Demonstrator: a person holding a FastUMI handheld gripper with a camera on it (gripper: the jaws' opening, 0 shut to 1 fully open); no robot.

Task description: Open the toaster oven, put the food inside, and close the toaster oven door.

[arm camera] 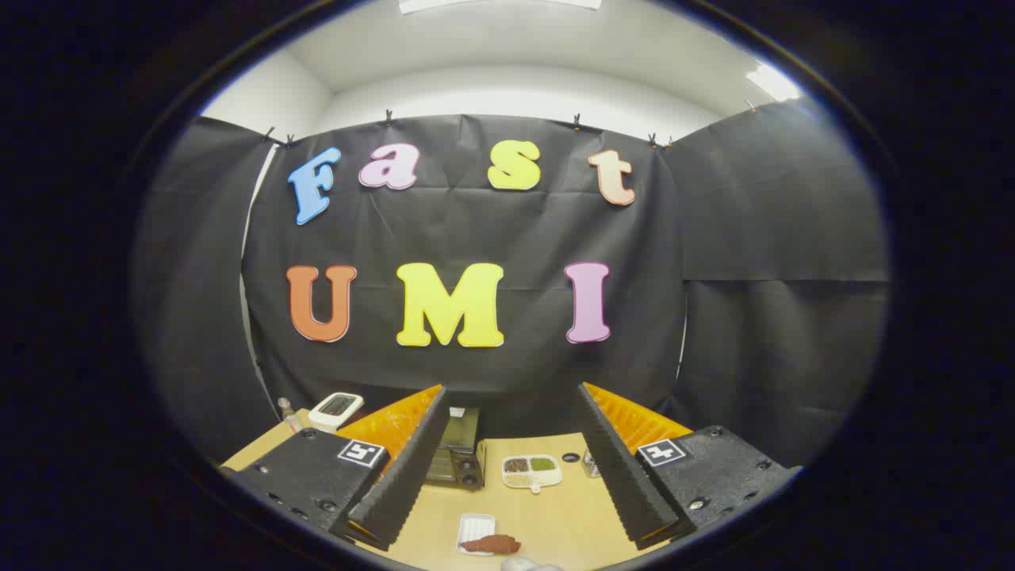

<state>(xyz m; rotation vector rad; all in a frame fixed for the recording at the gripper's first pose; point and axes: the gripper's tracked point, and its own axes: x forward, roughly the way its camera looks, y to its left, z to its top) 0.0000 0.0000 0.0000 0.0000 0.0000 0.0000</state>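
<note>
On the wooden table [555,519], between my 2 fingers, I see the toaster oven [458,454], door shut, partly hidden by the left finger [404,468]. Gripper [511,460] spread wide, holding nothing. Brown food [492,544] lies on a small white tray [474,530] nearer to me. A sectioned dish [531,470] sits right of the oven.

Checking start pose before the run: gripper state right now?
Gripper: open, fingers spread wide, holding nothing, above the table; toaster oven and the food on its tray lie between and beyond them.
</note>
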